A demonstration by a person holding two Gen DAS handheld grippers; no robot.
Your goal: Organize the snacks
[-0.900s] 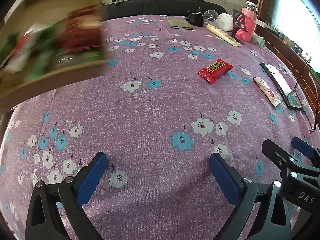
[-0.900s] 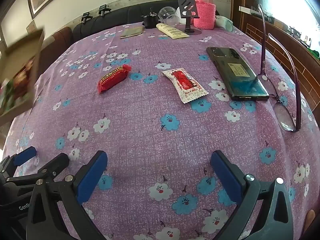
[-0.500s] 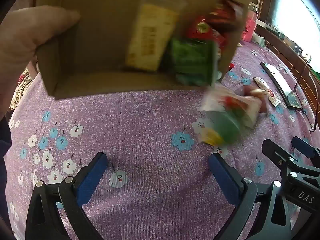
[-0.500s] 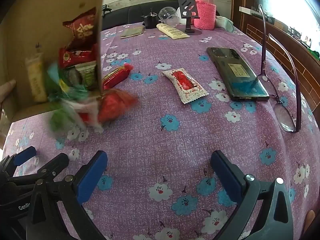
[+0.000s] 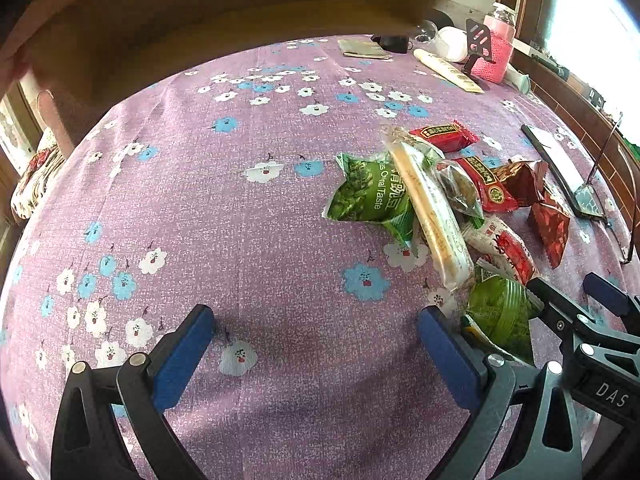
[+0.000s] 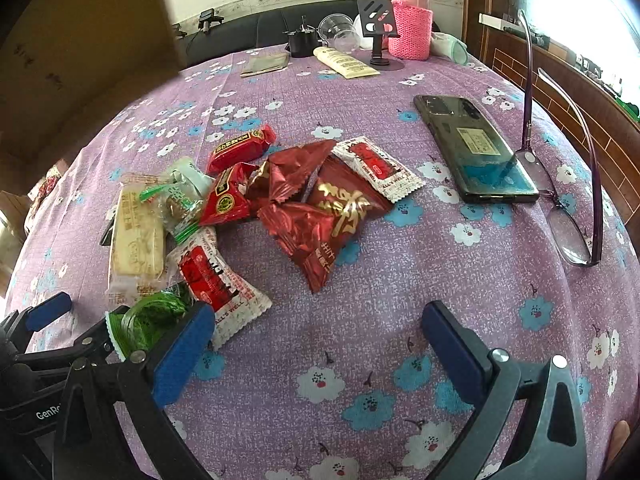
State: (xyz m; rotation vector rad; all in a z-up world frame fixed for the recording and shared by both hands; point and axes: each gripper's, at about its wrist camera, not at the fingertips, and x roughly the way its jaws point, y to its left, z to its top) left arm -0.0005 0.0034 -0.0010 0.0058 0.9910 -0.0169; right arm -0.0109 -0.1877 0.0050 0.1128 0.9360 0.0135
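A heap of snack packets (image 6: 280, 200) is lying on the worktop (image 5: 240, 220) under a flowered purple cloth, between the two grippers. The left gripper (image 5: 316, 356) is hovering with its fingers spread fully apart and nothing between them; the heap is lying to its right and ahead. The right gripper (image 6: 316, 352) is hovering equally wide and empty, the heap to its left and ahead. A pale biscuit bar (image 5: 428, 216) is lying with its long axis running away from the left fingers. A green packet (image 6: 152, 320) is sitting just beside the right gripper's left finger, probably the nearest pick. A cardboard box (image 6: 80, 40) is hanging overhead at the upper left.
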